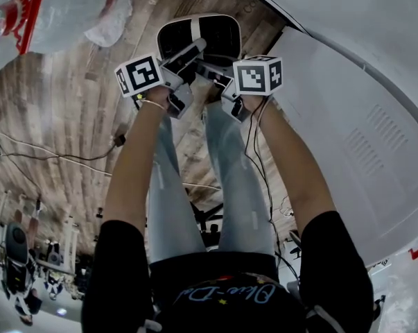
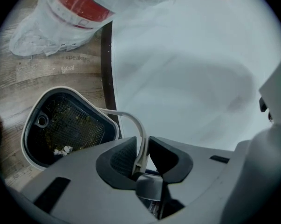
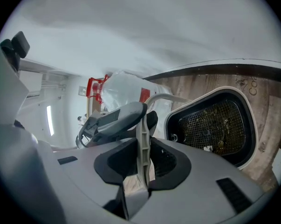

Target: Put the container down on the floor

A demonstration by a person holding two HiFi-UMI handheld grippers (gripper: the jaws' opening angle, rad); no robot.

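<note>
Container (image 1: pixel 207 39) hangs far from me, low over the plank floor (image 1: pixel 63 116); whether it touches, I cannot tell. My left fingers (image 2: pixel 118 161) and right fingers (image 3: pixel 114 160) both clamp its thin white handle (image 2: pixel 137 125), sharing the weight to keep it level.

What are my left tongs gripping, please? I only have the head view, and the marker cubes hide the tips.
Observer: The left tongs are closed on the thin grey handle of the container.
Operator: Thank you. And the right ones?
Observer: The right tongs clamp a strip of that handle too, standing upright between the pads.
Operator: Could you tell me what is inside the container?
Observer: A dark mesh covers its bottom, dotted with small crumbs, and a white scrap lies near one edge.
</note>
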